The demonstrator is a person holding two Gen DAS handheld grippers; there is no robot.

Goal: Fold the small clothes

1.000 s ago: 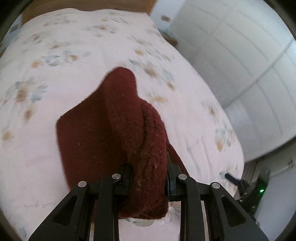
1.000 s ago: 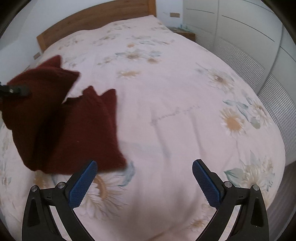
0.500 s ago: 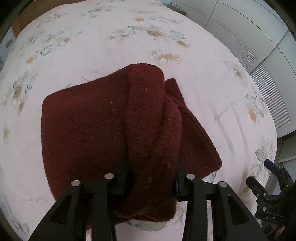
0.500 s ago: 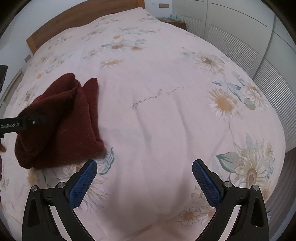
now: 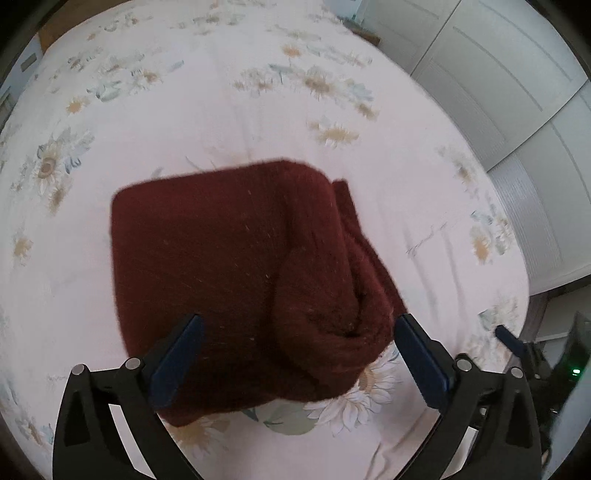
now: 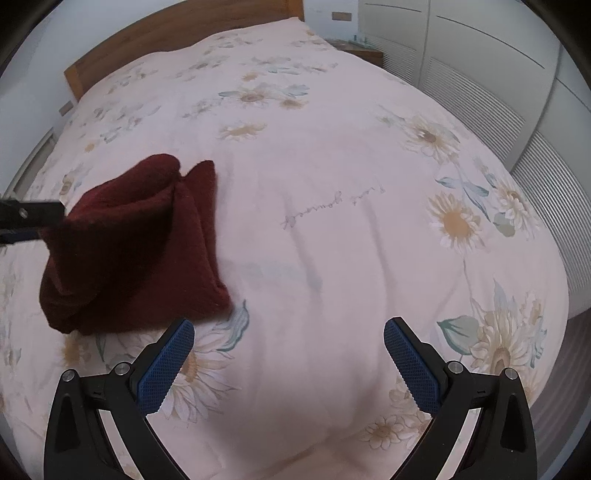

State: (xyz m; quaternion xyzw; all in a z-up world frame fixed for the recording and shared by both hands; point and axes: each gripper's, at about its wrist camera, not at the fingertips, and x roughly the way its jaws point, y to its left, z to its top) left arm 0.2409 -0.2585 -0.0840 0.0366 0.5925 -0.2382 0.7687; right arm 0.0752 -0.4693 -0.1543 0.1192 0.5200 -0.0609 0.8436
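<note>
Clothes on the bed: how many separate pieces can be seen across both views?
1. A dark red knitted garment lies folded on the flowered bedspread, in front of the left gripper, whose jaws have just been opening. Its layers may hide another piece.

A bed [image 6: 332, 221] fills both views, covered by a pale pink quilt [image 5: 221, 122] printed with daisies and a line of script. A wooden headboard [image 6: 177, 33] stands at its far end against a pale wall. Right of the bed runs a white wardrobe [image 6: 480, 74] with slatted doors. A nightstand [image 6: 364, 51] sits beside the headboard. Soft daylight.
</note>
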